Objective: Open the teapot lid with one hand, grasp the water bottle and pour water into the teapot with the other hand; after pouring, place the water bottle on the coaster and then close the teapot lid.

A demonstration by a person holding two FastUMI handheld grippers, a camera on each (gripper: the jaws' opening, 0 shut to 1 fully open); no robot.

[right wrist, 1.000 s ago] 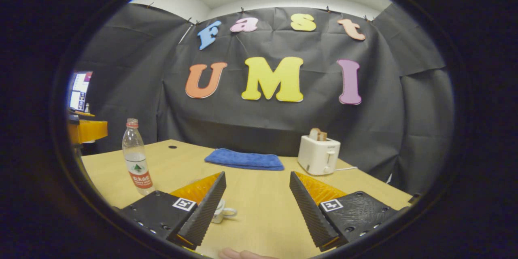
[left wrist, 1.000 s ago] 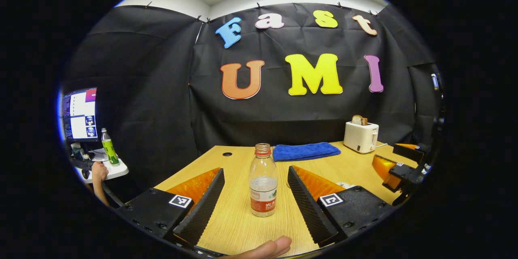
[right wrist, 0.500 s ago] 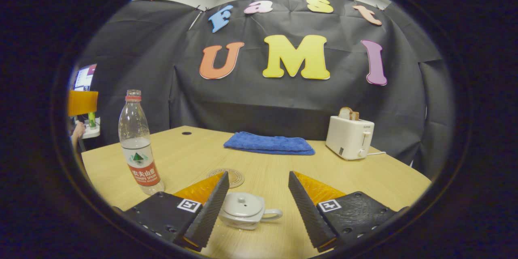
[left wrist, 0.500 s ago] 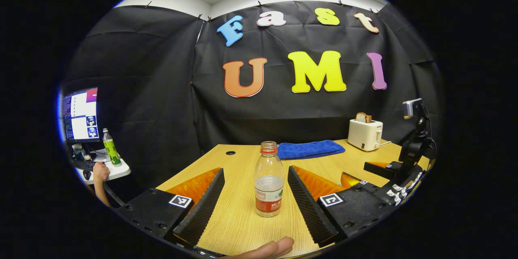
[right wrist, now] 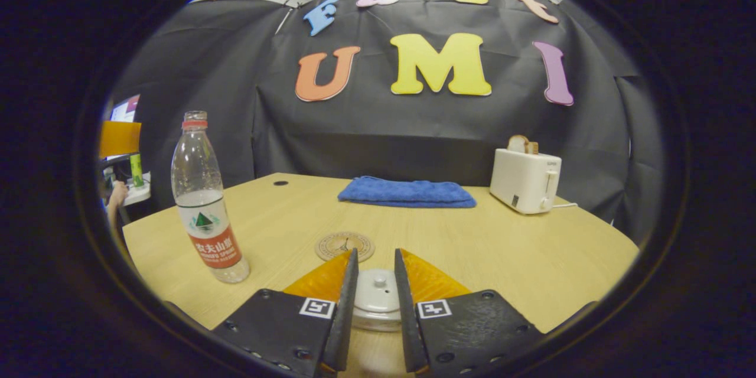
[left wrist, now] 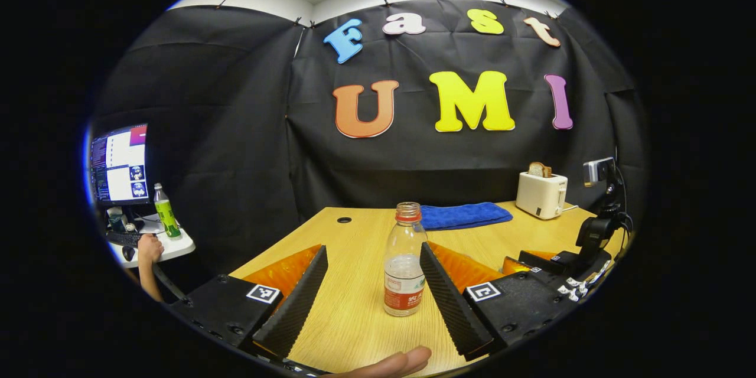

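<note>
Early stage: right claw (right wrist: 376, 295) narrowed around the teapot lid (right wrist: 376, 292), contact unclear; left claw (left wrist: 373, 289) spread around the untouched water bottle (left wrist: 404, 269); coaster (right wrist: 345, 245) beyond the teapot bare.

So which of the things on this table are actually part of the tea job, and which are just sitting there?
Part of the job:
water bottle
teapot lid
coaster
left gripper
right gripper

Just lying about:
blue towel
toaster, bread in its slot
green bottle on the side table
monitor
</note>
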